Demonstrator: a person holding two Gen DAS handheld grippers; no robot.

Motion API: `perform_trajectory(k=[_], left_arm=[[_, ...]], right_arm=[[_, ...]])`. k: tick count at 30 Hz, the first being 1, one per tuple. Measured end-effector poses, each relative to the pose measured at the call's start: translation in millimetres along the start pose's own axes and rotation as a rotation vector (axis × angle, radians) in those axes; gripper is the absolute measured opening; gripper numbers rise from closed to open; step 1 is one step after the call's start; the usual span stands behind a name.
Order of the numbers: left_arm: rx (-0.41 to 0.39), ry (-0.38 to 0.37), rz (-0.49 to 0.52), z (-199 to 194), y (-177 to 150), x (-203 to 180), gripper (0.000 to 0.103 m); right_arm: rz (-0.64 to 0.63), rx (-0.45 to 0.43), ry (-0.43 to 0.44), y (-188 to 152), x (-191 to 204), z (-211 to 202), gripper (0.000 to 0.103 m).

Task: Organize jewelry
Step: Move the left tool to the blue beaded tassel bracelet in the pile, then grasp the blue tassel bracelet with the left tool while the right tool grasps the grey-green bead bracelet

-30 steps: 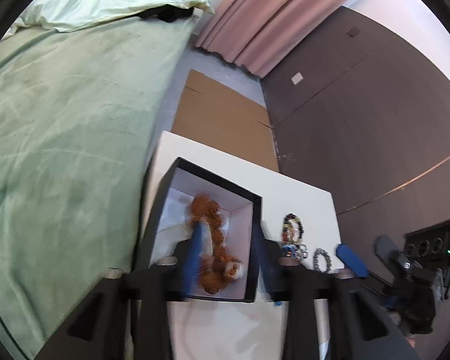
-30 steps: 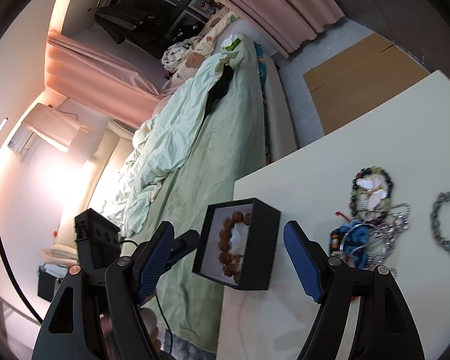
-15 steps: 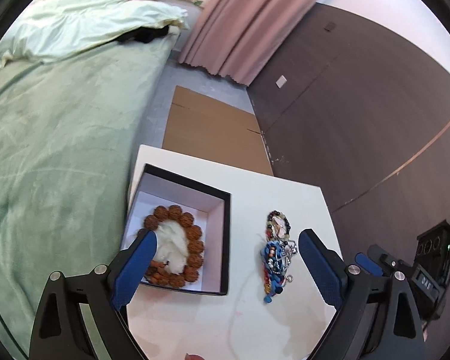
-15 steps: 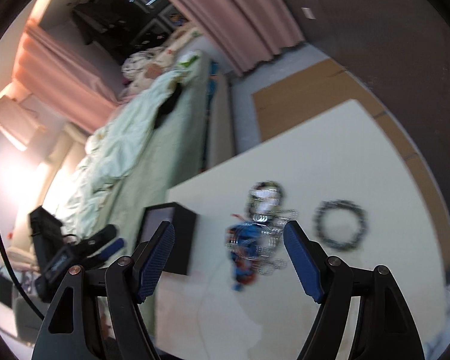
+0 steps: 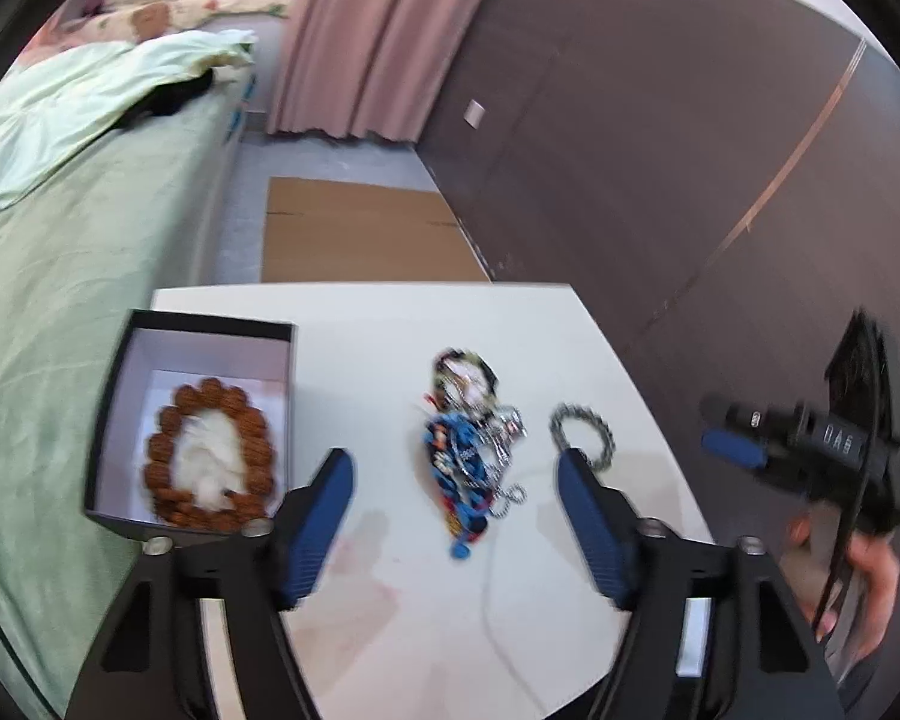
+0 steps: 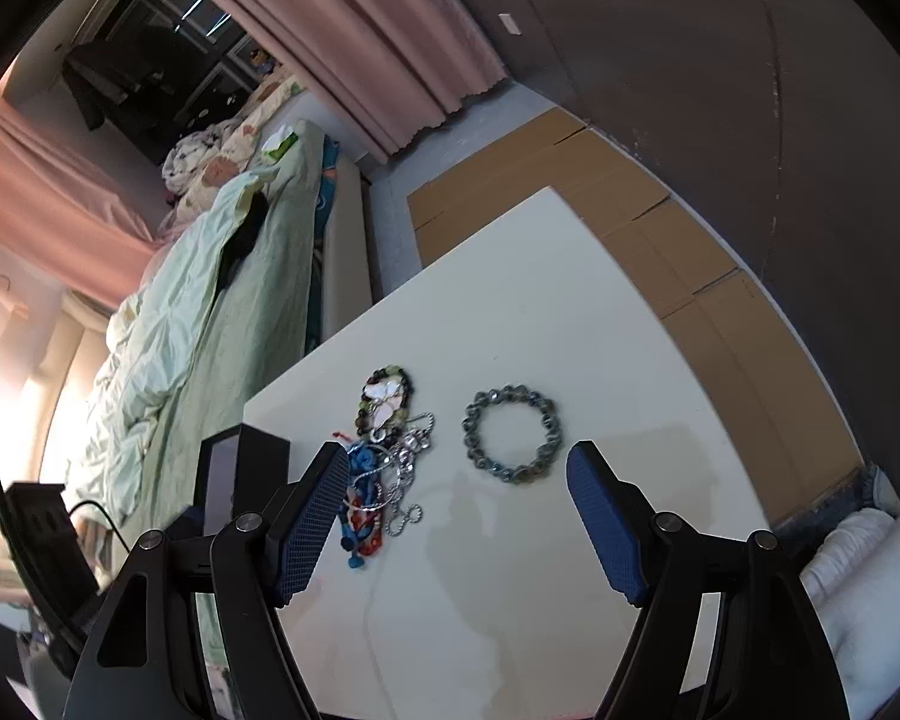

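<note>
A black box (image 5: 210, 321) with a white lining stands at the left of the white table (image 5: 450, 600), and a brown bead bracelet (image 5: 210, 456) lies inside it. Mid-table lies a tangled pile of blue, red and silver jewelry (image 5: 468, 450), with a grey bead bracelet (image 5: 577, 409) to its right. My left gripper (image 5: 453, 468) hovers over the pile with its jaws closing and nothing between them. My right gripper (image 6: 459, 459) stands open and empty above the grey bracelet (image 6: 469, 427) and the pile (image 6: 384, 450). The box (image 6: 252, 468) shows at the left.
A bed with a green cover (image 5: 60, 270) runs along the table's left side. Flat cardboard (image 5: 360, 228) lies on the floor beyond the table, under a pink curtain (image 5: 360, 30) and a dark wall (image 5: 630, 150). A hand (image 5: 870, 570) holds the right gripper's body at the right.
My left gripper came out of the box, leaving the brown bracelet inside, and moved right over the pile. The right view swung from the box to the grey bracelet.
</note>
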State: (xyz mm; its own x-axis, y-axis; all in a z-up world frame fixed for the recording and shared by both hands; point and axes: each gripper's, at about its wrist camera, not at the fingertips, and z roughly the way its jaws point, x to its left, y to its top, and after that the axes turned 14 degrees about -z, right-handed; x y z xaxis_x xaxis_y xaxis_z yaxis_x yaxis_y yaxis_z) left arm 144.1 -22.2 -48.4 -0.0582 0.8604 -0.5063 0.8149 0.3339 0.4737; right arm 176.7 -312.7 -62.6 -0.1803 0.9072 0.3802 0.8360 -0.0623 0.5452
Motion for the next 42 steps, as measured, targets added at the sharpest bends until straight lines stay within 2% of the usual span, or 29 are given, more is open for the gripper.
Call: perform_trajectory(k=[6, 8, 25, 28, 31, 33, 42], left_arm=[[0.068, 0.059, 0.066, 30.6, -15.7, -14.9, 0.036], [0.094, 0.073, 0.071, 41.0, -19.0, -15.7, 0.032], [0.162, 0.162, 0.043, 101.1, -18.8, -5.9, 0.023], [0.175, 0.156, 0.021, 110.5, -17.8, -2.2, 0.023], [0.152, 0.15, 0.013, 113.6, -15.4, -1.0, 0.02], [0.149, 0.147, 0.008, 115.0, -13.5, -0.5, 0.01], [0.094, 0.075, -0.004, 89.6, -4.3, -6.3, 0.008]], right_arm=[[0.019, -0.007, -0.004, 1.6, -10.1, -6.8, 0.076], [0.03, -0.007, -0.001, 2.4, -13.1, -7.1, 0.076], [0.014, -0.004, -0.003, 13.4, -13.9, -4.0, 0.076], [-0.002, 0.037, -0.028, 12.8, -11.5, 7.7, 0.076], [-0.03, 0.101, -0.052, 11.0, -8.2, 26.0, 0.074], [-0.039, 0.125, -0.066, 10.4, -7.6, 35.2, 0.074], [-0.071, 0.185, -0.138, 10.5, -9.3, 57.4, 0.069]])
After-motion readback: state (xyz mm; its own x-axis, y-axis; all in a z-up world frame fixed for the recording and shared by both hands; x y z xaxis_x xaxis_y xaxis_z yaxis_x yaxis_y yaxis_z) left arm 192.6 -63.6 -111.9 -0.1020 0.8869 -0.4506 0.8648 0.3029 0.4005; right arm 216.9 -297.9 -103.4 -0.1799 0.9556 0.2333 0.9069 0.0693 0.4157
